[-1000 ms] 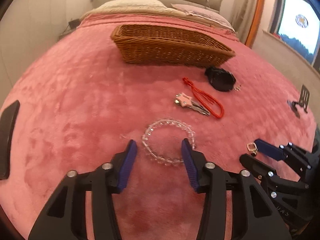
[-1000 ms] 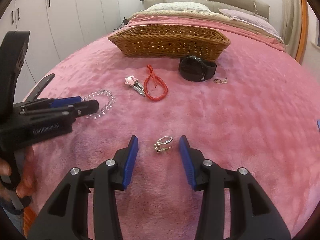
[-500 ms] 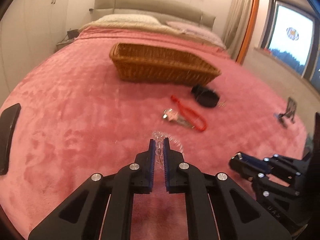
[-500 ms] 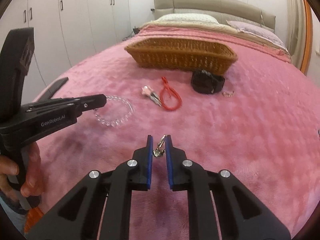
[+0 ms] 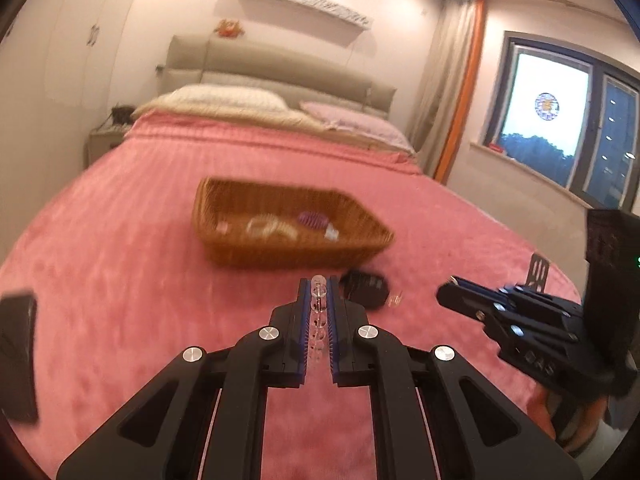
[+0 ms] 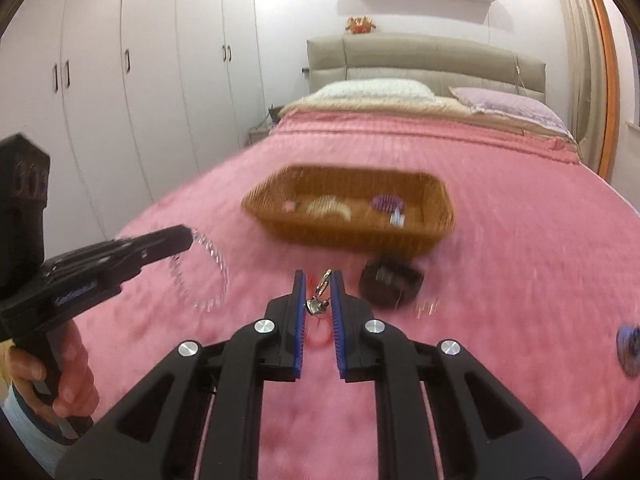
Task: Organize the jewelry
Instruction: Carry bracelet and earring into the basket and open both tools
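My left gripper [image 5: 319,286] is shut on a clear bead bracelet [image 5: 318,304], whose beads show between the blue pads; in the right wrist view the bracelet [image 6: 200,276] hangs as a loop below the left gripper [image 6: 186,236]. My right gripper [image 6: 319,280] is shut on a small metal earring [image 6: 318,300], lifted above the pink bedspread. The wicker basket [image 5: 224,248] [image 6: 436,236] lies ahead with a few small pieces inside. In the left wrist view the right gripper [image 5: 452,290] is at the right, seen side-on.
A black watch [image 6: 390,284] [image 5: 366,286] lies in front of the basket, with a small clip [image 6: 426,306] beside it. A dark phone [image 5: 16,360] rests at the left edge of the bed. Pillows and headboard lie beyond. A hand [image 6: 68,372] holds the left gripper's handle.
Both grippers closed, the left on the bracelet and the right on the earring, then rose off the bedspread with them. The views tilted up, showing inside the basket.
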`<state>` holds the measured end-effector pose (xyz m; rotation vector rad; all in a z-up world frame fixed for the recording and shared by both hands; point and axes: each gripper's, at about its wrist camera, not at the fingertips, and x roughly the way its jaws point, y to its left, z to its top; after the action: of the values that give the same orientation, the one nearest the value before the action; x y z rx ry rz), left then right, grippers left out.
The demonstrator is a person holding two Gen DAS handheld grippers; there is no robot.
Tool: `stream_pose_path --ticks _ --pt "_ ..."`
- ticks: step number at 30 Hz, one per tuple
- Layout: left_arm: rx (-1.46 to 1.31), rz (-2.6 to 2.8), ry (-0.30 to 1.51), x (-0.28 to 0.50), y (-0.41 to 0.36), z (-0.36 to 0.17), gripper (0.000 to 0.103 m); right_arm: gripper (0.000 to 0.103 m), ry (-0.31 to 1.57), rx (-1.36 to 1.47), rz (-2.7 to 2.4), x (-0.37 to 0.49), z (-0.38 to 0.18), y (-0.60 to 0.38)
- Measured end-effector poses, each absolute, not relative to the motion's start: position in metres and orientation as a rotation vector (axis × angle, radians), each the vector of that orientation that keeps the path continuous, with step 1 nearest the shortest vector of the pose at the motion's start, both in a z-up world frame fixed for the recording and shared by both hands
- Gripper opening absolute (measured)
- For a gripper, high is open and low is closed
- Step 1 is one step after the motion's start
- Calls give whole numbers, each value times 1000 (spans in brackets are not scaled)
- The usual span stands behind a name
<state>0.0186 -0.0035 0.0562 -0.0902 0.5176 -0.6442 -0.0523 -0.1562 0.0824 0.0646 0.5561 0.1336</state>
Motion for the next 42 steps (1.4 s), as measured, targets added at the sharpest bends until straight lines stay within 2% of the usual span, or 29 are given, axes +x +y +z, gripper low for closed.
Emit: stream_pose_path --ticks 5,10,19,23,28,29,30,31,32,33,36,39,42 --pt "-63 -665 437 61 -23 93 6 10 519 28 143 4 107 -169" --pt "-52 -664 418 114 -50 106 6 10 538 41 131 68 113 -185" --pt "-58 -609 526 208 -86 65 6 10 778 130 135 171 60 -216" --pt "-63 -596 605 231 -88 35 6 11 864 142 120 190 32 -223" --pt "-49 -594 652 236 -88 19 6 11 874 194 131 191 21 -234" --pt "-44 -590 655 236 -88 19 10 13 874 206 141 190 22 -235" --pt "-46 -593 655 235 -88 20 17 21 877 215 142 189 22 -236" --pt "-52 -596 656 235 -87 21 35 33 876 215 139 186 23 -236" --pt "-60 -590 641 232 -84 24 46 39 870 212 135 185 25 -236" --pt "-62 -586 626 229 -82 28 48 46 856 206 124 181 28 -236" --pt "-88 -602 612 220 -74 39 48 46 835 208 126 175 37 -237" --pt "-124 -610 589 206 -62 51 58 46 814 219 127 162 50 -241" --pt "-154 -618 552 184 -43 67 60 46 783 217 124 144 67 -245"
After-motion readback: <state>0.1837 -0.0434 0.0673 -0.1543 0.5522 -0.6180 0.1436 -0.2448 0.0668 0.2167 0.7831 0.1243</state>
